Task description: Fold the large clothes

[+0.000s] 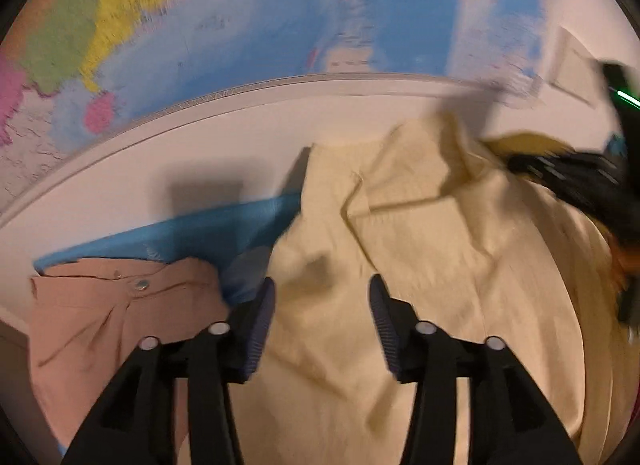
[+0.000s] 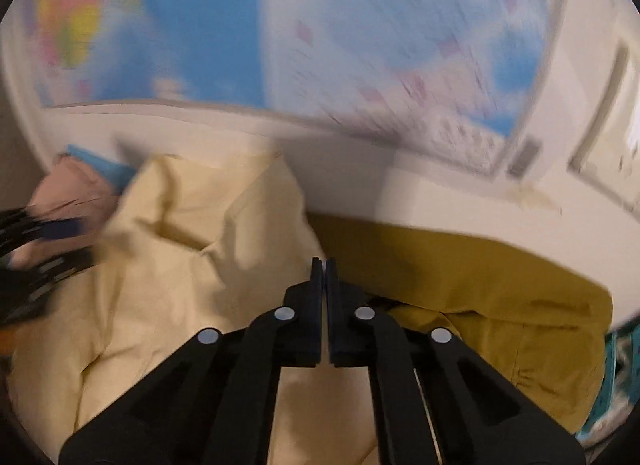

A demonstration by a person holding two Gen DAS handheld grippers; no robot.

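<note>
The pale yellow garment [image 1: 420, 265] lies crumpled on the white tabletop [image 1: 160, 169], below the wall map [image 1: 240, 25]. The left hand-held gripper [image 1: 322, 313] hovers over the garment, released, its 2 fingers spread apart. The right hand-held gripper [image 2: 324, 269] is clenched at the garment's right edge; whether cloth is pinched cannot be told. Left of the garment lie a tan garment [image 1: 100, 325] and blue cloth [image 1: 180, 233]; right of it, a mustard garment [image 2: 500, 297].

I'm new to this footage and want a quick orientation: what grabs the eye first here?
The pale yellow garment, rumpled in the middle between both grippers. Behind it a big coloured wall map fills the background. The left gripper hangs open over the yellow cloth, a tan garment to its left; the right gripper is shut, with a mustard garment to its right.
</note>
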